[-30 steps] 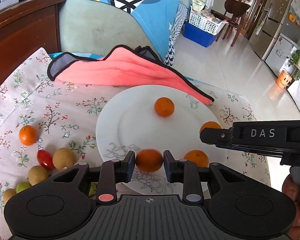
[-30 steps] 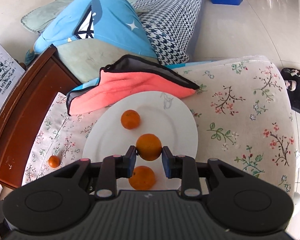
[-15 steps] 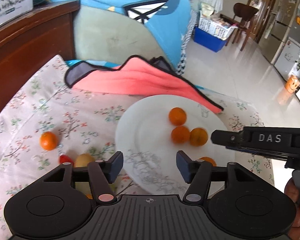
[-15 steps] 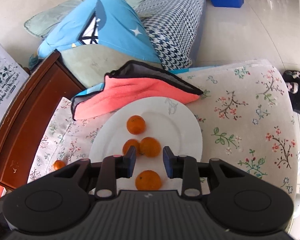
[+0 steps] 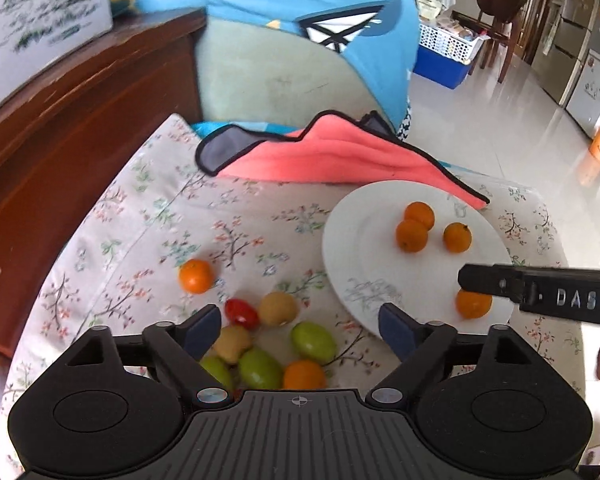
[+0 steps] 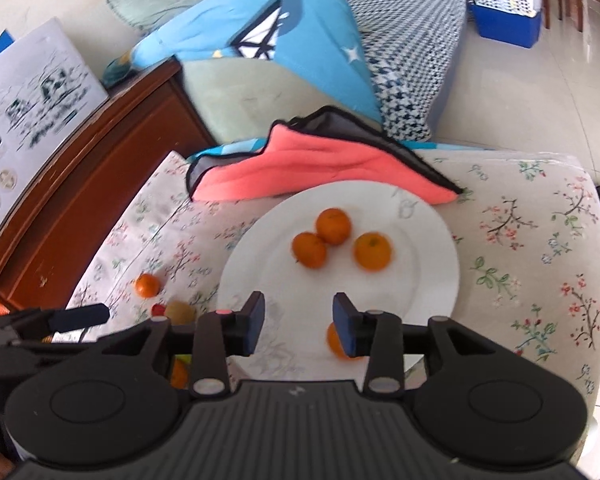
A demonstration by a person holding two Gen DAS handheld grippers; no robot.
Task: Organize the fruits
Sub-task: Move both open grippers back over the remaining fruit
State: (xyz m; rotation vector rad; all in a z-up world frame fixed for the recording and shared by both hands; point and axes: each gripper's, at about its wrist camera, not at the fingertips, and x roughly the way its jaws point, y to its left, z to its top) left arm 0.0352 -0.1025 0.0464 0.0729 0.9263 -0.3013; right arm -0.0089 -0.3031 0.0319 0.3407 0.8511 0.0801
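A white plate [image 5: 364,280] [image 6: 428,280] on the floral cloth holds several oranges: three grouped [image 5: 412,235] [image 6: 332,226] and one near its front edge [image 5: 473,305] [image 6: 334,342]. Left of the plate lie a loose orange [image 5: 196,276] [image 6: 147,285], a red tomato [image 5: 241,313], tan fruits [image 5: 278,308] and green fruits [image 5: 313,341]. My left gripper [image 5: 300,330] is open and empty above this pile. My right gripper [image 6: 299,320] is open and empty over the plate's front; it also shows in the left wrist view [image 5: 540,294].
A pink cloth with dark trim [image 5: 340,156] [image 6: 324,164] lies behind the plate. A wooden headboard [image 5: 60,152] runs along the left. Blue and green pillows [image 5: 300,40] sit behind. The cushion edge drops to the tiled floor [image 6: 540,100] on the right.
Both grippers let go of their oranges, which now rest on the plate, and opened wide. The left gripper swung left to the fruit pile; the right gripper pulled back.
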